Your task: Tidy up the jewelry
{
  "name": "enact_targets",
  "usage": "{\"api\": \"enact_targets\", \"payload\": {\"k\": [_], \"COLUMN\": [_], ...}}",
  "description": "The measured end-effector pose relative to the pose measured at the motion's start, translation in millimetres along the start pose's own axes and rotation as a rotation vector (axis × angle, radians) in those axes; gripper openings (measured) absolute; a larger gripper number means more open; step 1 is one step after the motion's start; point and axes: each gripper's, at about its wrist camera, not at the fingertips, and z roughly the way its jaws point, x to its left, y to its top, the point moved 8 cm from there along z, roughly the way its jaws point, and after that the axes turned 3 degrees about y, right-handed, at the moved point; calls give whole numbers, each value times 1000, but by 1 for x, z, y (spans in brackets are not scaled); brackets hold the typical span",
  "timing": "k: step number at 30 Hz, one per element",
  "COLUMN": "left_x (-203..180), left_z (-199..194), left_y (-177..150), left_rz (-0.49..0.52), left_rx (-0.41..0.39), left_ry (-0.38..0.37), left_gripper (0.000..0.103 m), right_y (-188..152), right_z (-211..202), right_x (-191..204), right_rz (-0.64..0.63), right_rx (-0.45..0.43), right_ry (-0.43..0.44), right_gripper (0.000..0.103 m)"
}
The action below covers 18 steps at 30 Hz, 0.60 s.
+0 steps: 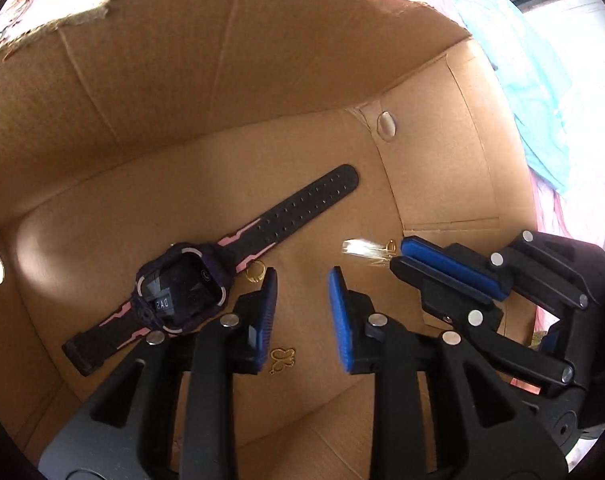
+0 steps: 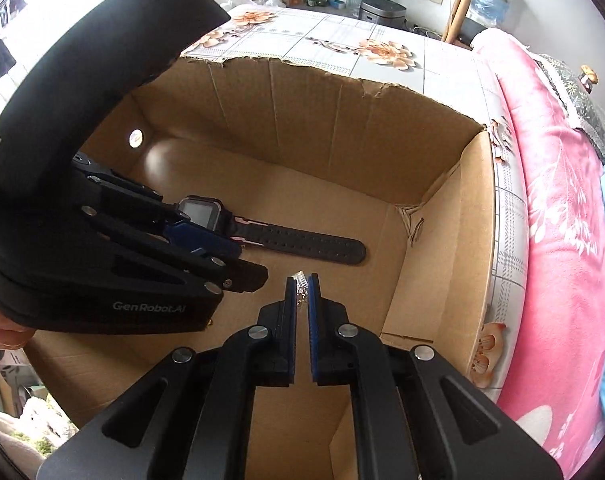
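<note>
An open cardboard box [image 1: 222, 80] [image 2: 322, 120] holds a black and pink smartwatch [image 1: 182, 284] [image 2: 310, 240] lying flat on its floor. My left gripper [image 1: 302, 276] [image 2: 250, 264] reaches down into the box right of the watch face, open, with nothing between its pads. A gold ring charm [image 1: 255, 271] lies by its left fingertip, and a gold butterfly charm [image 1: 282, 360] lies on the floor between its fingers. My right gripper [image 1: 400, 254] [image 2: 301, 280] is shut on a small clear packet [image 1: 362, 250] [image 2: 301, 277] with a gold piece in it, just above the box floor.
The box stands on a flowered tablecloth [image 2: 342, 36]. A pink blanket [image 2: 562, 220] and a light blue cloth [image 1: 522, 80] lie along its right side. A person's hand [image 2: 2, 332] holds the left gripper. A rice cooker [image 2: 382, 8] and bottles stand at the far end.
</note>
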Motion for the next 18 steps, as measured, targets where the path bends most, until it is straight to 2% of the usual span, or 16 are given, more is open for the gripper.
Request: {"api": "enact_targets", "payload": {"k": [5,10,13,16,17,18], "left_x": [-3,-6,-21,-37,-42,-46], "left_z": [-15,-50,-89,-137,-153,-164], "left_y": [-2,-10,-24,-53,-68,-87], "left_rz": [1,37,128,248,282,318], "left_rx": [-42,-125,-234,-388,-445,-492], "left_ry": [-16,-28,-32,-30,-29,-21], "left_gripper": [25,25,25,34,38,40], "right_y": [2,4,3,-7,-13,-21], "right_z": [-6,-32,-66,-108,-122,-136], "right_x": [-5,-3,2,10,14,19], "right_rz": [18,49,54,60,61,59], "right_rx": [-33,-120,-220,-335,-373,-413], "right_ry": [15,61,82,114,126,140], "right_gripper": [6,6,6,7,10,19]}}
